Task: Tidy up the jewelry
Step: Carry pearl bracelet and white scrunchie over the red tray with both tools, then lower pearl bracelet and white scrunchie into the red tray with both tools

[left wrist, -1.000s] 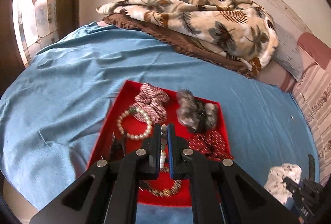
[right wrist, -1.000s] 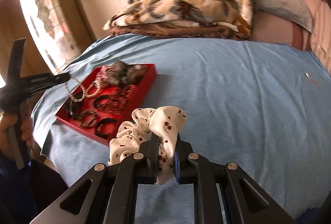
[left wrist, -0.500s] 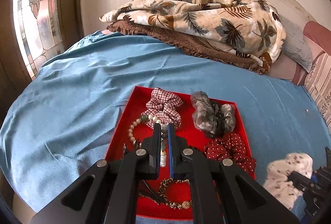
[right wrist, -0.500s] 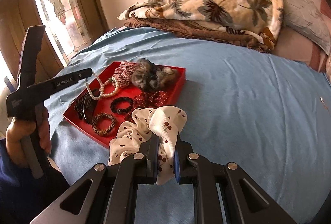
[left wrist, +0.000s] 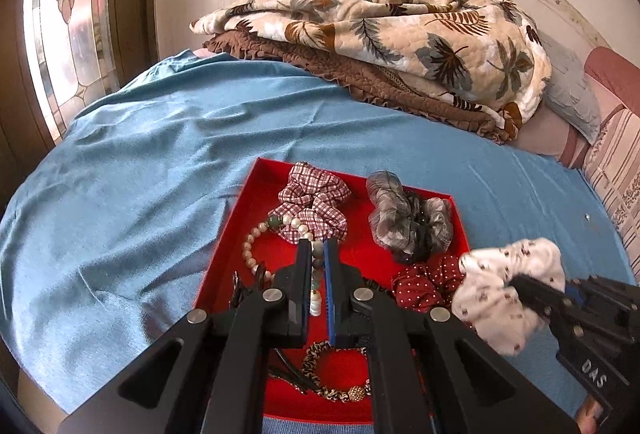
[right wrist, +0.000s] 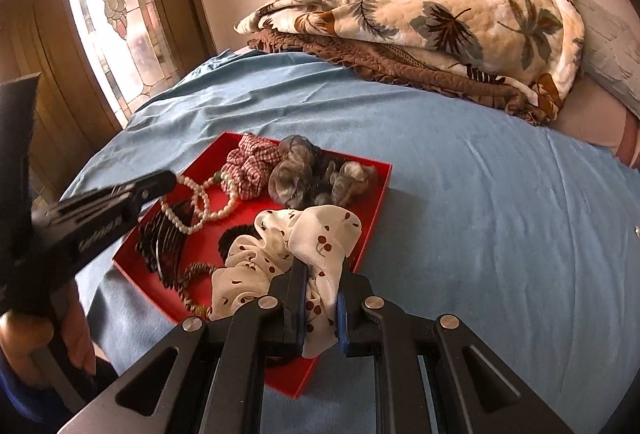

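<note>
Since the earlier frame, the right gripper [right wrist: 320, 298] has carried the white cherry-print fabric scrunchie [right wrist: 288, 254] from over the bare blue bedsheet [right wrist: 480, 218] to the near right edge of the shallow red rectangular tray [right wrist: 372, 230]; the left gripper [left wrist: 318, 290] has barely shifted.

Progress. Most items already lie in the tray: a red-and-white checked scrunchie [left wrist: 314, 201], a grey gauze scrunchie [left wrist: 408, 218], a dark red dotted scrunchie [left wrist: 424, 284], a leopard-print beaded bracelet [left wrist: 336, 390] and a dark toothed hair comb [right wrist: 164, 238]. No loose piece shows on the sheet. What appears to remain is setting down the white scrunchie, and perhaps laying the pearl bead bracelet with a green bead [left wrist: 260, 234] back flat; the task looks close to its end.

Position relative to the fingers. The right gripper's jaws are clenched on a fold of the white scrunchie, which bulges ahead of and to the left of the fingertips and hangs over the tray's near right portion, above the dotted scrunchie, not yet resting in it as far as can be judged. The left gripper's jaws are closed; beads of the pearl strand sit in the narrow slot between them, and the right wrist view shows the strand running from the tips down into the tray.

Background: a folded leaf-print quilt [left wrist: 400, 29] lies well apart at the head of the bed.
</note>
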Demonstrator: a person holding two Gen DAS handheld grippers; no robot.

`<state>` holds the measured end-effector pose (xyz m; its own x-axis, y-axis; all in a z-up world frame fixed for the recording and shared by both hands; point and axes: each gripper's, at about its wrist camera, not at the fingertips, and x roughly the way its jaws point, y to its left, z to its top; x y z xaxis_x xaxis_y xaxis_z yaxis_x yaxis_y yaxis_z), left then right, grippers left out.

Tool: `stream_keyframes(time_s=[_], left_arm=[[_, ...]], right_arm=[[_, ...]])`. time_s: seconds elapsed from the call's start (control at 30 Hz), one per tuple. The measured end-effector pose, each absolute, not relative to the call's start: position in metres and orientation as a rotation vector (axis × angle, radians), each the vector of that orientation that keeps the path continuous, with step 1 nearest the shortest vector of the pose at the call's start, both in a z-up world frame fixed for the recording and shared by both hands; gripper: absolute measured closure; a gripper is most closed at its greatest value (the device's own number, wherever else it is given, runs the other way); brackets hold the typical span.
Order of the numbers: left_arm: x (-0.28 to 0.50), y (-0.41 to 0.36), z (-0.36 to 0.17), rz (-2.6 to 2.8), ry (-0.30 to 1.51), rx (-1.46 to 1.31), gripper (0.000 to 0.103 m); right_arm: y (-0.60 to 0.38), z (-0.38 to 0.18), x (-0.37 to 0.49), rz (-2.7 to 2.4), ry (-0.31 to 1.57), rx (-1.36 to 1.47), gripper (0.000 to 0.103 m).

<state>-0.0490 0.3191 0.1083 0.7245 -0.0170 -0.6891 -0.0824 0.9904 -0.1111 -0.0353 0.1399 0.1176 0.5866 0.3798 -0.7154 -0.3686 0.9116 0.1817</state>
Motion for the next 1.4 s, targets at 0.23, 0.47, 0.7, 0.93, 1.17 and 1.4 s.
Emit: stream_keyframes(time_s=[0.23, 0.47, 0.7, 0.93, 1.17, 1.4], left_arm=[[-0.046, 0.325, 0.105, 0.040, 0.771, -0.156, 0.097], [-0.045, 0.329, 0.103, 0.043, 0.781, -0.172, 0.097], [-0.044, 0.326, 0.102, 0.032, 0.781, -0.158, 0.097], [-0.042, 0.323, 0.100, 0.044, 0.784, -0.136, 0.097], [-0.039, 0.326, 0.097, 0.047, 0.797, -0.144, 0.097], [-0.037, 0.325, 0.094, 0.046, 0.809, -0.139, 0.097]], right_arm=[[0.151, 0.120, -0.012, 0.445, 0.854, 0.053, 0.090], [0.170, 0.116, 0.004, 0.457, 0.866, 0.024, 0.090], [0.177, 0.103, 0.019, 0.468, 0.917, 0.051, 0.090], [0.185, 0.095, 0.031, 0.471, 0.946, 0.059, 0.090], [0.195, 0.095, 0.037, 0.486, 0.949, 0.042, 0.090], [0.201, 0.094, 0.041, 0.496, 0.952, 0.028, 0.090]])
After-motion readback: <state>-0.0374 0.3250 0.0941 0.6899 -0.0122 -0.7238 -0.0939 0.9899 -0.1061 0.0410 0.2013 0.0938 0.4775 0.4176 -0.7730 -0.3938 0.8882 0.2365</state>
